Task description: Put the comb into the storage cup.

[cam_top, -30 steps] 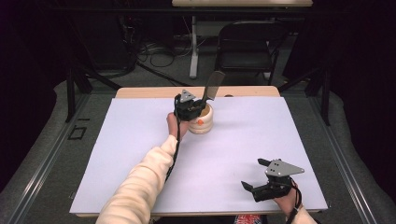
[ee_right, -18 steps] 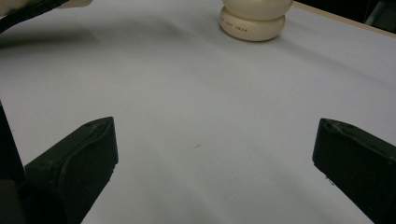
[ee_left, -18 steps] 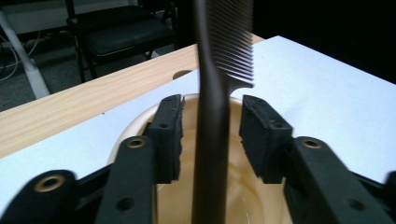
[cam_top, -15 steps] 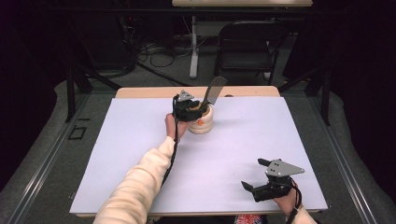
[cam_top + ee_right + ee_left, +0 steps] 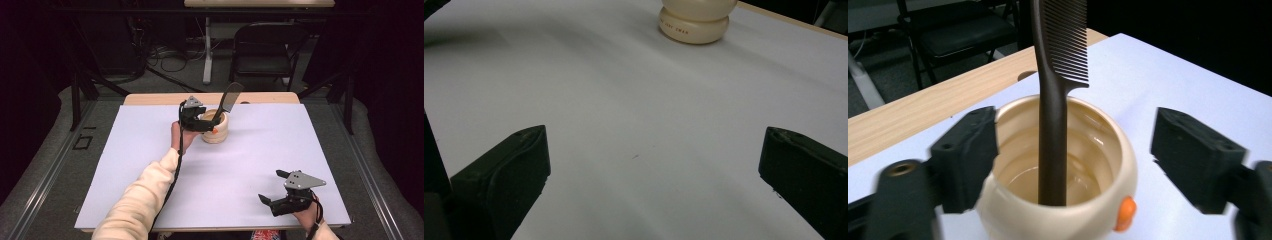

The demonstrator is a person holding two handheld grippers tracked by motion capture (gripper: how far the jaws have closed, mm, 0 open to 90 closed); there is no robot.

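Note:
A cream cup (image 5: 218,134) with an orange knob stands at the back middle of the white sheet. A dark comb (image 5: 227,101) stands in it, teeth end up, leaning on the far rim. My left gripper (image 5: 206,125) hovers at the cup's left side. In the left gripper view its jaws have just been opening; they stand wide on either side of the cup (image 5: 1108,150), clear of the comb (image 5: 1053,125). My right gripper (image 5: 270,186) rests open near the front right edge, with bare sheet between its jaws (image 5: 654,165) and the cup (image 5: 696,20) far ahead.
The white sheet (image 5: 150,160) covers most of the wooden table (image 5: 150,98), whose bare strip runs along the back. A black chair (image 5: 265,45) and cables stand on the floor beyond it.
The left gripper has opened and let go of the comb, then lifted slightly back from the cup. The comb stays standing in the cup. The right gripper has not moved.

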